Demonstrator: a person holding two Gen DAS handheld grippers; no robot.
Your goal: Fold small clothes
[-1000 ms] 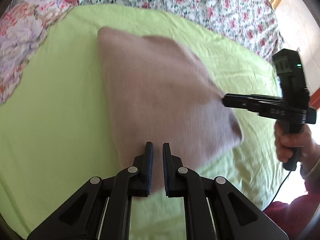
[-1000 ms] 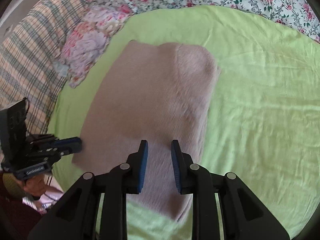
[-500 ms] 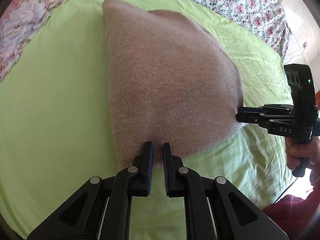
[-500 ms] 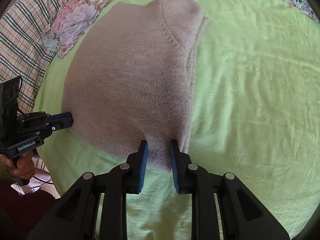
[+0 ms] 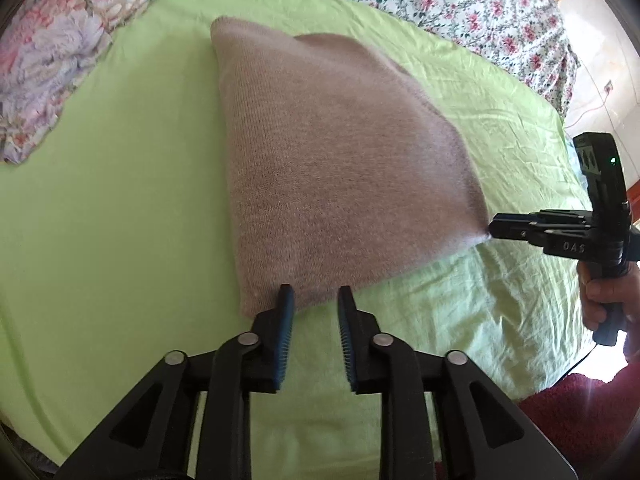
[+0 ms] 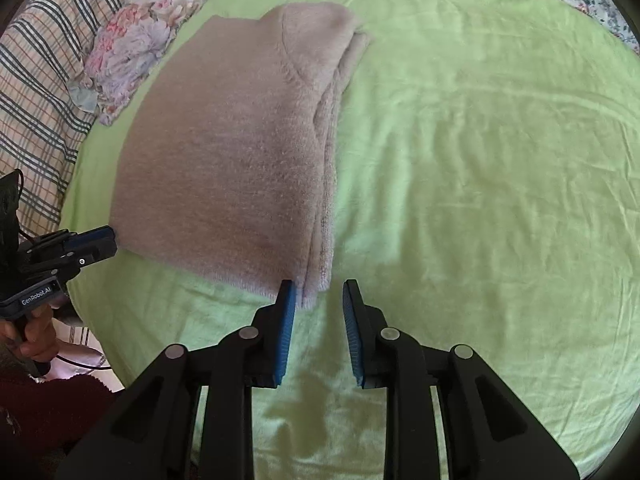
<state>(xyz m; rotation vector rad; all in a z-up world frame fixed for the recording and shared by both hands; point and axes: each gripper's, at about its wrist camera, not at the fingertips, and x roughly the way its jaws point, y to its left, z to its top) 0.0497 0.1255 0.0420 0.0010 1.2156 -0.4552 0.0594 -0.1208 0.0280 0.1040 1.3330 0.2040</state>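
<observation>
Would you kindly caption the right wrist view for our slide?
Open right gripper at the near corner of a folded pink sweater on green sheet.

hand-held gripper (image 5: 314, 300): black arms | blue ribbed pads (image 5: 285, 336) | silver screws | bare skin, maroon sleeve

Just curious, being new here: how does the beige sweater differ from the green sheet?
The sweater is beige, fuzzy knit; the green sheet is smooth, thin cloth. The sweater is folded in layers; the sheet lies spread out, lightly wrinkled. The sweater covers only part of the larger sheet. Both are soft fabric.
</observation>
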